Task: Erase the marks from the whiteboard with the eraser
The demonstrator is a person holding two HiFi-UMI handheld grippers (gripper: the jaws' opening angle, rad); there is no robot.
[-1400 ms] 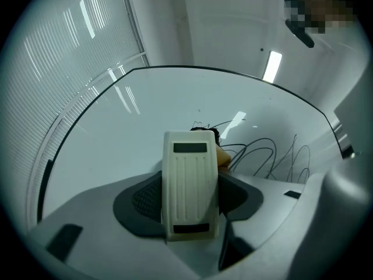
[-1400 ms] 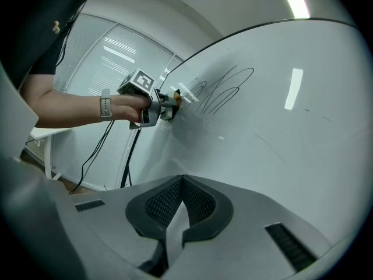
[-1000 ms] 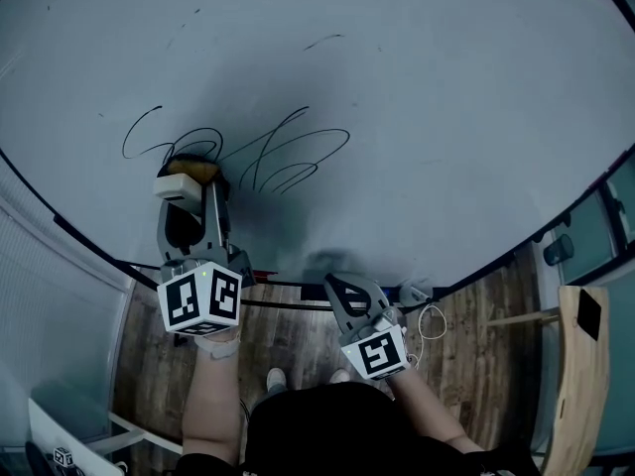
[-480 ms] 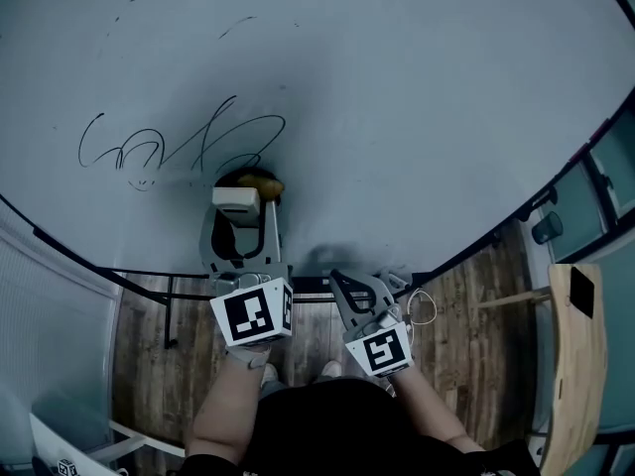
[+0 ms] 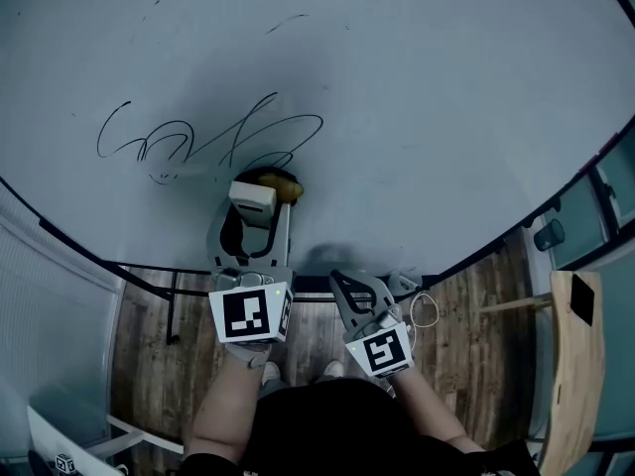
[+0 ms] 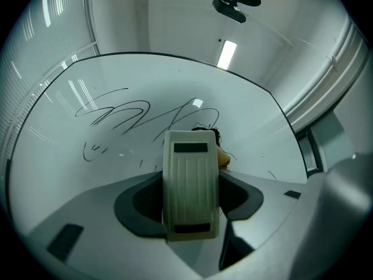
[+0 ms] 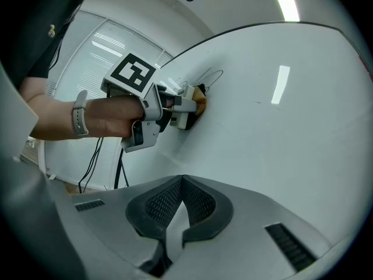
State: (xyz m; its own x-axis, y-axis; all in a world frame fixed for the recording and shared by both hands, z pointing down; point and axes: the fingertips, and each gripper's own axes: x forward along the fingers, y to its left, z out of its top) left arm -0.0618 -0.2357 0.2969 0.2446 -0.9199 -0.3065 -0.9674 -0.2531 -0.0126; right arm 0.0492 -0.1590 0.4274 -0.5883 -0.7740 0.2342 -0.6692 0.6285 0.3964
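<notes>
Ribbed pale plastic eraser [image 6: 190, 177] sits clamped between left gripper [image 5: 255, 204] jaws, pressed against glossy whiteboard [image 5: 427, 87]; right gripper [image 7: 176, 212] jaws meet, empty.

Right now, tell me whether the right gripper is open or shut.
Shut: the right gripper has its jaws touching at the tips, nothing between.

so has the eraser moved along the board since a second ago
Yes. The eraser, held in the left tool, has slid to the right along the scribble, from under its left loops to below its right end.
</notes>
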